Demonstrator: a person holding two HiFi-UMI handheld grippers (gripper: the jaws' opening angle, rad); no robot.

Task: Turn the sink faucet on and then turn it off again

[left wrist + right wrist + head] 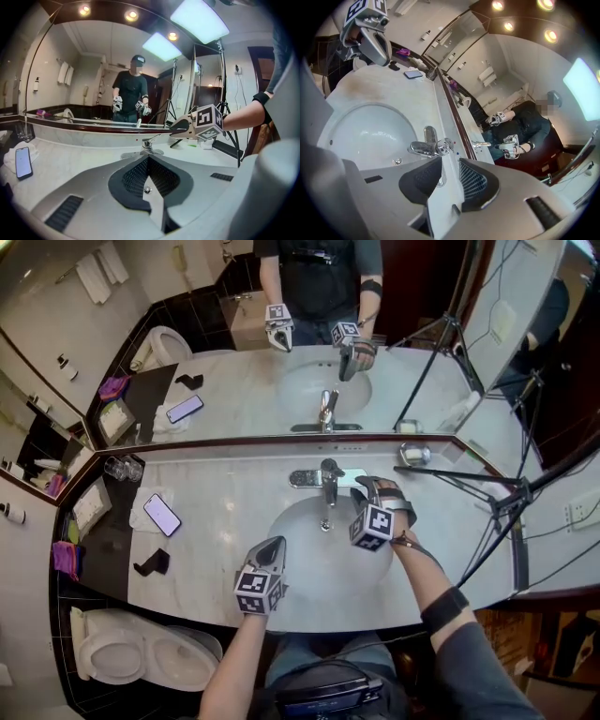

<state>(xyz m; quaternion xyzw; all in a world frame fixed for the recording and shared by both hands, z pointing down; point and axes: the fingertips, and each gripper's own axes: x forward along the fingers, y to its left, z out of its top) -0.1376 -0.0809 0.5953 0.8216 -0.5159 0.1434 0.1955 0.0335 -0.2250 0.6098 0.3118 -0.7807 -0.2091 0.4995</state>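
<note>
**Chrome faucet at the sink's back rim, both tongs off it**

The faucet (328, 480), rounded and glossy chrome, stands at the back rim of a smooth white oval sink (309, 549) set in a pale marbled tabletop (225, 531). The right tongs (450, 165) have moulded grey jaws with dark ribbed pads. These stand narrowly apart, gripping nothing, just short of the faucet. The left tongs (148, 161) are closed together and empty at the sink's front-left rim, well apart from the faucet. A flat phone (161, 514) lies left of the sink.

Head view steep down on sink (309, 535), L gripper view faces mirror (84, 79), R gripper view near faucet (427, 148), shared by all
</note>
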